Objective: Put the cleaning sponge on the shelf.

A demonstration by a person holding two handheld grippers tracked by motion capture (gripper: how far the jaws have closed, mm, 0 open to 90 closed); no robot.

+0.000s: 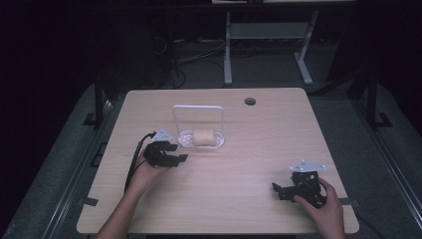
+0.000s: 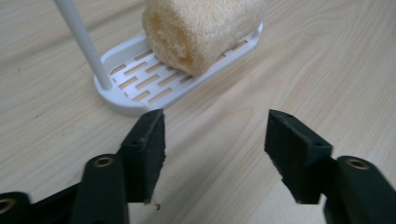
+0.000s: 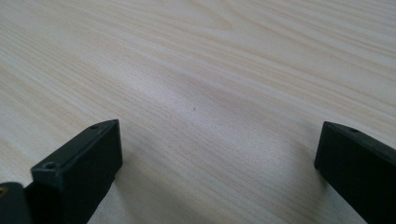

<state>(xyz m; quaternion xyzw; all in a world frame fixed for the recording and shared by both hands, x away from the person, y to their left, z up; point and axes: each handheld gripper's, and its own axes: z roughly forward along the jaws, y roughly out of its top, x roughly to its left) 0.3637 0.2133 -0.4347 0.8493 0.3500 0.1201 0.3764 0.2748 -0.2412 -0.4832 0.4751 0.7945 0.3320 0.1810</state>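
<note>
Wooden table [image 1: 224, 189], high view: the left gripper [image 1: 175, 154] rests just beside the white rack [image 1: 198, 119], where the beige sponge [image 1: 203, 137] lies; the right gripper [image 1: 278, 191] is well apart, near the front right corner.
Left gripper view: jaws are wide open and hold nothing; the sponge [image 2: 201, 30] lies on the rack's slotted tray [image 2: 135, 81], just ahead of the left gripper [image 2: 215, 137], not touching.
Right gripper view: right gripper [image 3: 217, 154] has its jaws wide open, empty, over bare wood [image 3: 210, 70].

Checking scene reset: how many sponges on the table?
1. The sponge lies in the white slotted tray near table centre, just ahead of the open left gripper. None seen elsewhere.
</note>
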